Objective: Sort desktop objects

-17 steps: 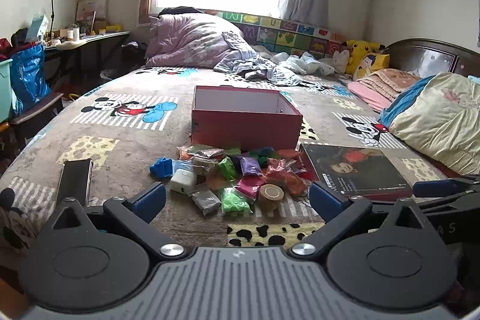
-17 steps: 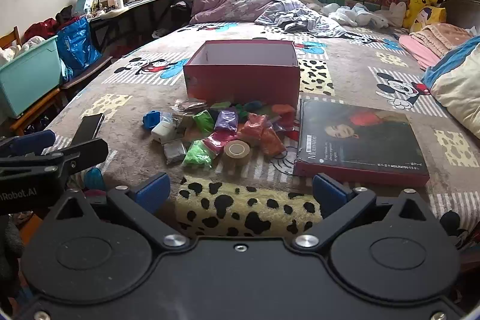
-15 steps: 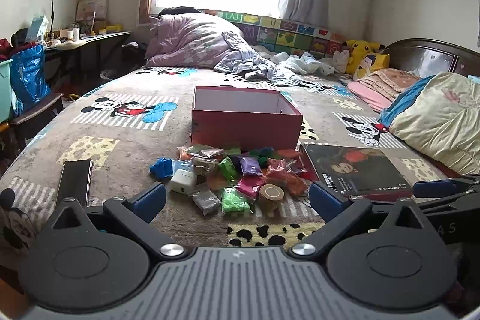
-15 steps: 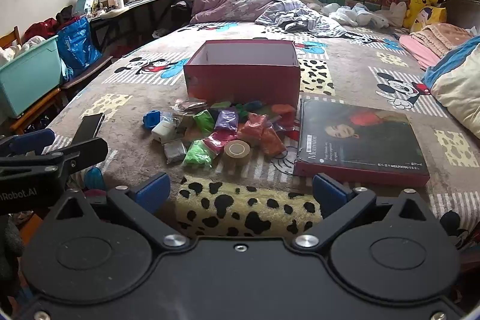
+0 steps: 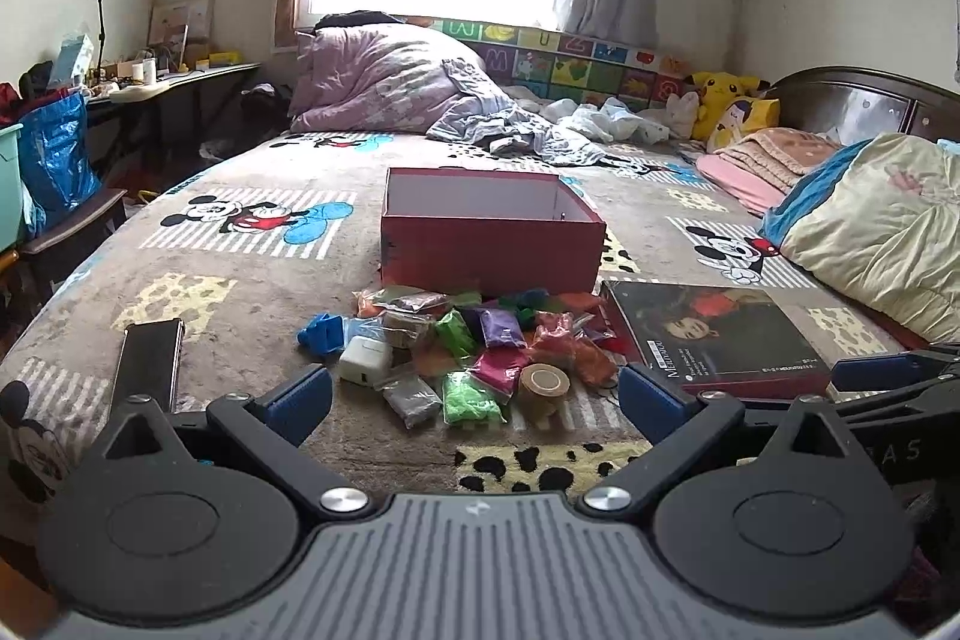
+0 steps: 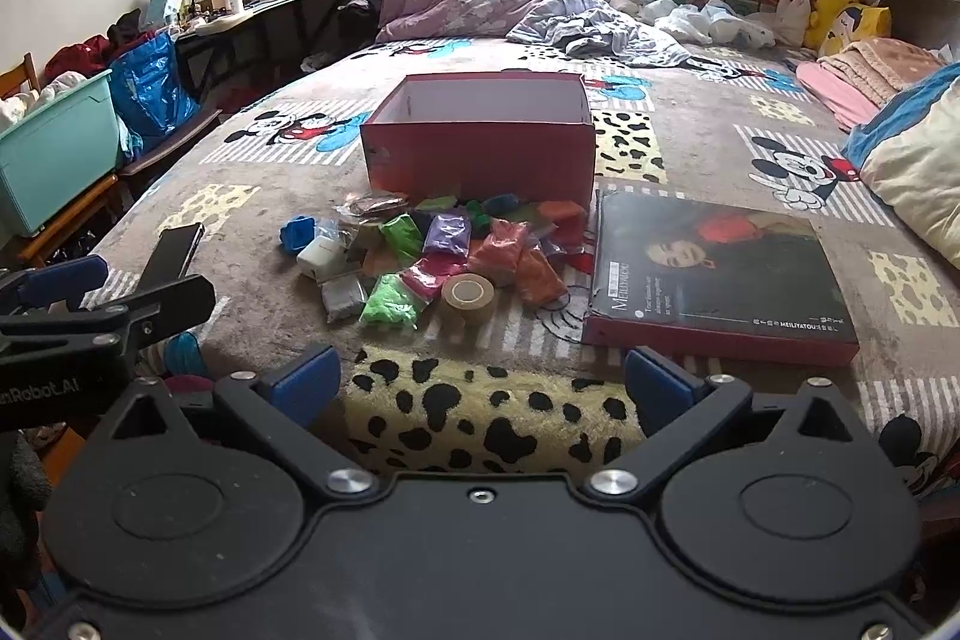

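Observation:
A red open-topped box [image 5: 489, 244] [image 6: 480, 145] stands on the bed. In front of it lies a heap of small coloured bags [image 5: 480, 346] [image 6: 456, 244], with a white charger [image 5: 365, 359] [image 6: 321, 256], a blue clip [image 5: 323, 332] [image 6: 296, 232] and a brown tape roll [image 5: 543, 383] [image 6: 469, 297]. A dark book [image 5: 714, 334] [image 6: 714, 274] lies right of the heap, a black phone [image 5: 149, 364] [image 6: 174, 250] to its left. My left gripper [image 5: 474, 400] and right gripper [image 6: 483, 382] both stand open and empty, short of the heap.
A patterned blanket [image 5: 240, 280] covers the bed. Pillows and bedding [image 5: 882, 220] pile up at the right, a purple quilt [image 5: 384, 82] at the back. A teal bin [image 6: 54, 154], blue bag [image 6: 150, 94] and cluttered desk [image 6: 264, 4] line the left.

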The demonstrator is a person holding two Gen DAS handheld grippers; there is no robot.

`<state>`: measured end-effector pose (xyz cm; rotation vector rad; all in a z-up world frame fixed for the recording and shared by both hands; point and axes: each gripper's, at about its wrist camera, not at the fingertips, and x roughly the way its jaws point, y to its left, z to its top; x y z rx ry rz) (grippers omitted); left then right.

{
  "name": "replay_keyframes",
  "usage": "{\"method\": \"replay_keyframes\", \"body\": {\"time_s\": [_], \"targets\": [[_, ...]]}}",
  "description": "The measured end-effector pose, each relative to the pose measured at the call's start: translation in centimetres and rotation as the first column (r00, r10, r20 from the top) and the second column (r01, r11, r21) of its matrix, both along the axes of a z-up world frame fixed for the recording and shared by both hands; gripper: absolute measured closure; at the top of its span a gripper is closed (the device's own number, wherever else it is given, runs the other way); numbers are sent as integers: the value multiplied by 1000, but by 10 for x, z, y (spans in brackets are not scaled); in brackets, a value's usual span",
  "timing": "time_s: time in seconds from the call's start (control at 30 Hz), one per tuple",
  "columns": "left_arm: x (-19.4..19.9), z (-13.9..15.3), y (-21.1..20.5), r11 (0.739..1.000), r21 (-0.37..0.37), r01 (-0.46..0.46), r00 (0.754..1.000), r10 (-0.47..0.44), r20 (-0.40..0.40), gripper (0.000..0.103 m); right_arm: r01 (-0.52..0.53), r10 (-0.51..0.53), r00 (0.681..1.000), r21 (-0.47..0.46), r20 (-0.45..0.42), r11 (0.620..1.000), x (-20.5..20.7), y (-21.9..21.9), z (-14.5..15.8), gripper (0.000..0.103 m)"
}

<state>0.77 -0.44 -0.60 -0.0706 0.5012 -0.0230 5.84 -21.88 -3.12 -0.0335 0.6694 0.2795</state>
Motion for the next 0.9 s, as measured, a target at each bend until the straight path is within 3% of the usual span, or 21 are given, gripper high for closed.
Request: {"method": "replay_keyframes", "body": {"time_s": [0.9], "targets": [[4,-2,-4,1000,9,20,1000,-20,0,1,12,-12,1000,6,-16,1000,3,-4,-3,1]]}}
